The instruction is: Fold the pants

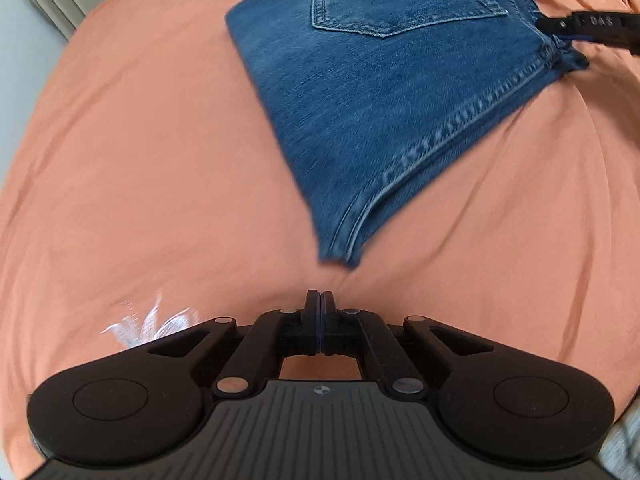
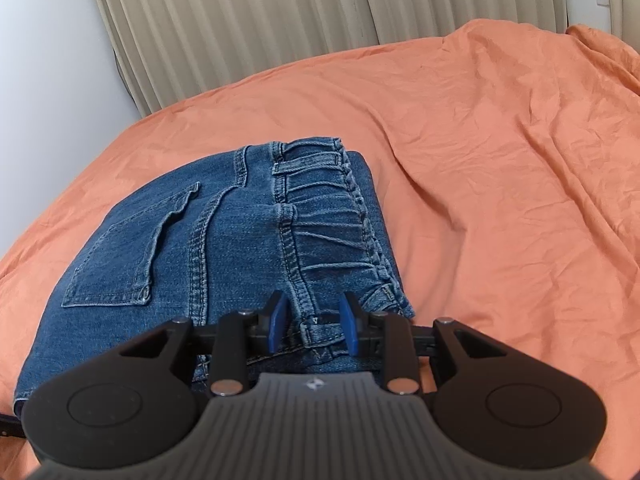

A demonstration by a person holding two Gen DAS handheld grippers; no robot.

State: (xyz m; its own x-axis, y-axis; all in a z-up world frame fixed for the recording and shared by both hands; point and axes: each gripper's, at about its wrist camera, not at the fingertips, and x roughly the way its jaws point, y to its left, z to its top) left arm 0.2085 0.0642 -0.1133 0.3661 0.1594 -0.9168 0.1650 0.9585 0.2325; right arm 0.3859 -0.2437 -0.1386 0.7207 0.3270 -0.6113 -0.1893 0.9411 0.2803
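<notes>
Blue denim pants lie folded into a compact rectangle on the orange bed sheet, back pocket facing up. My left gripper is shut with nothing between its fingers, hovering over bare sheet just short of the pants' nearest corner. In the right wrist view the pants lie with the waistband running away from me. My right gripper is shut on the near end of that waistband, denim filling the gap between its blue pads. The left wrist view shows the right gripper at the fabric's far right corner.
The orange sheet spreads wrinkled to the right of the pants. A white embroidered motif marks the sheet near my left gripper. Beige pleated curtains and a white wall stand behind the bed.
</notes>
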